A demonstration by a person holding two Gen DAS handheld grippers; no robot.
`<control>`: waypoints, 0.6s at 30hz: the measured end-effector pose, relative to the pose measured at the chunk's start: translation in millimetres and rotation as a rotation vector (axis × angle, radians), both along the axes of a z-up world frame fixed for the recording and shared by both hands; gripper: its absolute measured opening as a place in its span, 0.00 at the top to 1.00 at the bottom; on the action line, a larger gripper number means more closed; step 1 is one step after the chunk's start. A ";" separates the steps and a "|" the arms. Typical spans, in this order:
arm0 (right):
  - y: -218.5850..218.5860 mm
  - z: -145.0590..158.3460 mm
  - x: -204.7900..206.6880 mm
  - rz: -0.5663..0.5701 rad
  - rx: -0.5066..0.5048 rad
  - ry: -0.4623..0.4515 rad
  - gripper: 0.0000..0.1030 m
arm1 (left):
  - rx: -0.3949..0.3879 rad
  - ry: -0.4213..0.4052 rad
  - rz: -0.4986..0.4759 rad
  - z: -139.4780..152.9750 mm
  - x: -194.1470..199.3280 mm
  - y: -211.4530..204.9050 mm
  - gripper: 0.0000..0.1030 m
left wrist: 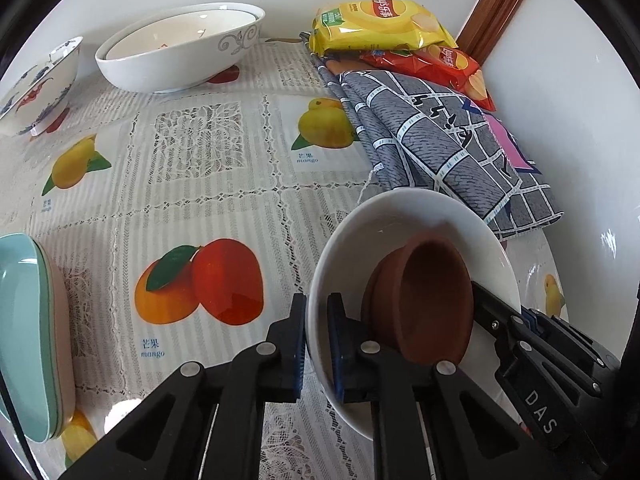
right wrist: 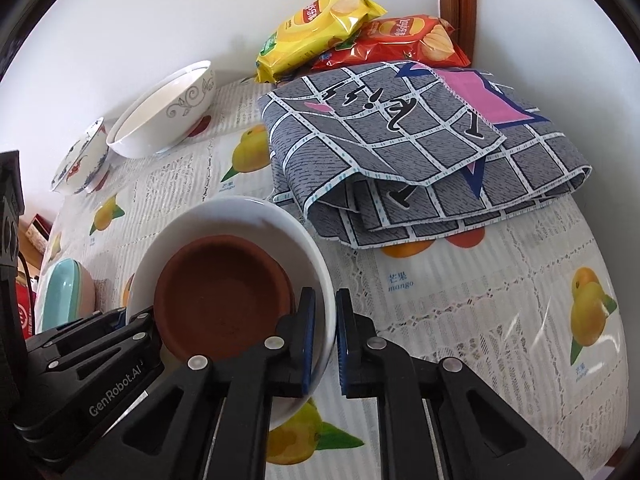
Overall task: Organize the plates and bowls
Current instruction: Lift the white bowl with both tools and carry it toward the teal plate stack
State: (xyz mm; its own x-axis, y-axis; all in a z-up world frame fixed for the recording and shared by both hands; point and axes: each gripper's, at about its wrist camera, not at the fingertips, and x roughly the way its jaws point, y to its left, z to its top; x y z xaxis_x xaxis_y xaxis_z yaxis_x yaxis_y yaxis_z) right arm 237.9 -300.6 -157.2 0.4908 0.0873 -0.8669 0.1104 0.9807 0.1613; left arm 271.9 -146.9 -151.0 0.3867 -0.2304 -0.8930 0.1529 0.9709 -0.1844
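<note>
**Inspector:** Tongs first. Left tongs (left wrist: 316,344) are closed on the near rim of the white bowl (left wrist: 360,236), one pad outside the wall and one inside. Right tongs (right wrist: 324,336) clamp the opposite rim of the same bowl in the same way. Each pair shows in the other's camera, across the bowl.

**Clerk:** Why both on one bowl?

**Inspector:** My judgement: the bowl carries a load, so it is gripped from two sides to keep it steady. A brown clay dish (right wrist: 222,292) sits nested inside it, between the two pairs of tongs. The bowl looks tilted in both views; whether its base touches the worktop (left wrist: 208,200) I cannot tell.

**Clerk:** Other crockery?

**Inspector:** Far ahead of the left tongs, against the wall, a large white bowl with grey scrollwork (left wrist: 180,48) holds a second bowl inside. Beside it stands a blue-and-red painted bowl (left wrist: 40,84). Off to the left of the left tongs, teal and pink dishes (left wrist: 28,332) lie stacked. Like seems nested with like, which suits the task.

**Clerk:** Legible writing?

**Inspector:** "mango" with Chinese characters under the fruit prints on the cloth. "GenRobot.AI" on the left tool body, read in the right view; "DAS" on the right one. The yellow crisp bag (right wrist: 316,24) and red crisp bag (right wrist: 404,40), ahead of the right tongs behind a folded grey checked cloth (right wrist: 420,152), bear a Lay's-style logo in Chinese.
</note>
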 end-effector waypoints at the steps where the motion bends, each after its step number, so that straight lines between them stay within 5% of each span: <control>1: 0.6 1.0 -1.8 -0.002 0.008 0.000 0.91 | 0.005 -0.004 0.002 1.6 -2.2 1.3 0.90; 18: 25.9 55.8 -32.4 0.015 0.056 -0.083 0.90 | -0.001 -0.086 0.038 60.5 -36.7 31.7 0.90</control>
State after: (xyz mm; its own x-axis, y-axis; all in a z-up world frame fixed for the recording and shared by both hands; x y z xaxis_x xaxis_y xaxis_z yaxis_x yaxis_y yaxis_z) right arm 205.6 -274.7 -101.4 0.5586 0.1425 -0.8171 0.0794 0.9714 0.2237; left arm 235.2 -115.2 -90.5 0.4705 -0.2148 -0.8558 0.1314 0.9762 -0.1727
